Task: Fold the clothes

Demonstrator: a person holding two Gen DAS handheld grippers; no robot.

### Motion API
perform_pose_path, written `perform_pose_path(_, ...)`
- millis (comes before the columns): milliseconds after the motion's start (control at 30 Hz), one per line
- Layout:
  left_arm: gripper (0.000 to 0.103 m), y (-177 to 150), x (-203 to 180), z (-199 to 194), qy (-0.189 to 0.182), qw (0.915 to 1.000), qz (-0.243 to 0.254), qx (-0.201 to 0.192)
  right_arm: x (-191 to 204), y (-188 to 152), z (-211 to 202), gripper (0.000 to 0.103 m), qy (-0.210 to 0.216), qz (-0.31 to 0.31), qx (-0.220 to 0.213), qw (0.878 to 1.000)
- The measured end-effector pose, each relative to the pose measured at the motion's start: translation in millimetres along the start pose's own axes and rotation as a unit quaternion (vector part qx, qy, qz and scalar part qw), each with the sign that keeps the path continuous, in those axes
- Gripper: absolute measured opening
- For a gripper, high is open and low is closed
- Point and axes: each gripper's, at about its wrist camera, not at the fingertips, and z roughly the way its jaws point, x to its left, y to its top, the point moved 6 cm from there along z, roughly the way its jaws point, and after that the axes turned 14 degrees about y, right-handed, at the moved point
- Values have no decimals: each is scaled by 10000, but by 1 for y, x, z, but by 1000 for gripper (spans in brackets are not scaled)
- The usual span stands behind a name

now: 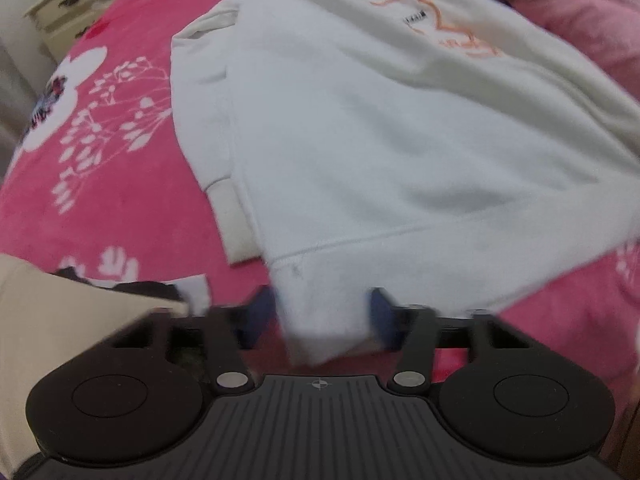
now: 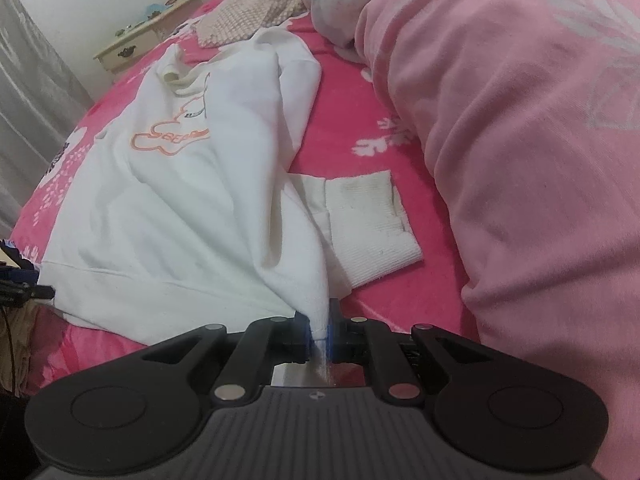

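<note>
your left gripper (image 1: 324, 320) has the bottom hem corner of the white sweatshirt (image 1: 360, 128) between its blue pads (image 1: 382, 316). the picture is smeared there, so you cannot tell whether the pads truly press the cloth; the jaws stand at a middling gap with a thick fold of hem filling it. the near tip of that fold drops behind the gripper body and is lost.

your right gripper (image 2: 319, 336) is plainly pinched: its jaws are narrow, clamped on the sweatshirt's (image 2: 192, 200) other hem corner, a thin ridge of cloth squeezed between the blue pads (image 2: 307, 332).

the sweatshirt lies spread on the bed's pink blanket (image 1: 120, 200), chest print (image 2: 172, 136) facing up. part of the print's lettering is folded under a crease and cannot be read. just right of the sweatshirt body, a ribbed cuff (image 2: 368, 220) pokes out; the sleeve it belongs to is tucked beneath. the collar end is cut off in the left view.

to the sweatshirt's right a pale pink duvet (image 2: 520, 140) heaps up. beyond the collar sit a knitted item (image 2: 248, 16) and a cream bedside drawer unit (image 2: 132, 48). at the left edge of the left view, a beige sleeve (image 1: 60, 320) is only partly seen.
</note>
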Motion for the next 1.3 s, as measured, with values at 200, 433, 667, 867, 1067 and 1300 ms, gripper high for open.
perform_pose_path(200,4,-2,10,-21,-246,9990,-382,41,-2,0,5,10,-45,0,43,10000)
perform_pose_path(433,34,-24,-18,-50,-723,9932,887,-195,-6,0,13,12,-129,34,143,9998)
perform_pose_path(667,36,-13,18,-40,-289,9984,236,-418,-8,-2,9,14,-211,-15,166,9996)
perform_pose_path(867,37,3,19,-9,5,9999,-66,-149,-15,-3,10,16,-59,245,109,9996)
perform_pose_path(1067,39,7,-3,19,159,9998,75,64,-21,-3,3,31,274,573,-114,9979)
perform_pose_path(1300,30,5,-2,23,88,9996,-179,175,-30,-11,26,34,474,764,150,9958)
